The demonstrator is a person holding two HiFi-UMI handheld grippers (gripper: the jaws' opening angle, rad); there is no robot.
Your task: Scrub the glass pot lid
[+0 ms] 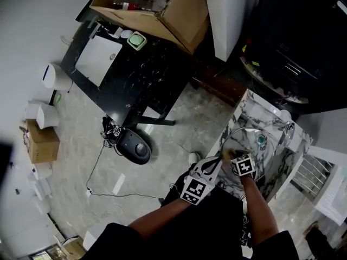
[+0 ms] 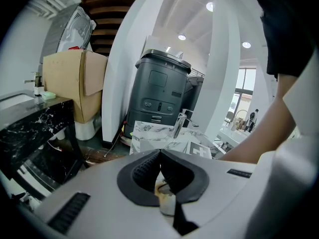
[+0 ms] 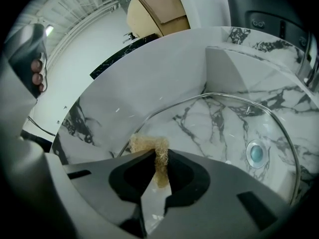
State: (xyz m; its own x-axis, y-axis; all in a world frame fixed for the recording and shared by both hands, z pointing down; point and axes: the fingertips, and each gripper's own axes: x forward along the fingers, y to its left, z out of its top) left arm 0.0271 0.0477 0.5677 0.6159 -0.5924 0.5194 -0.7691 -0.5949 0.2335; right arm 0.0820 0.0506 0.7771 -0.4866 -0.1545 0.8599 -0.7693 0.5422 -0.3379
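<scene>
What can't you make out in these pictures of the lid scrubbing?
1. What the left gripper pinches: in the left gripper view only a pale piece shows between its shut jaws, mostly hidden by them.
2. Any knob on the glass lid: the head view is too small, and the right gripper view shows only glass and rim.
3. Whether the scrubber touches the lid: the right gripper hides the contact with its own jaws.

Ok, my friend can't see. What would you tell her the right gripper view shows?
The right gripper pinches a tan, fuzzy scrubber in its shut jaws, close to the near rim of a glass pot lid. The lid lies in a white marble sink with dark veins.
</scene>
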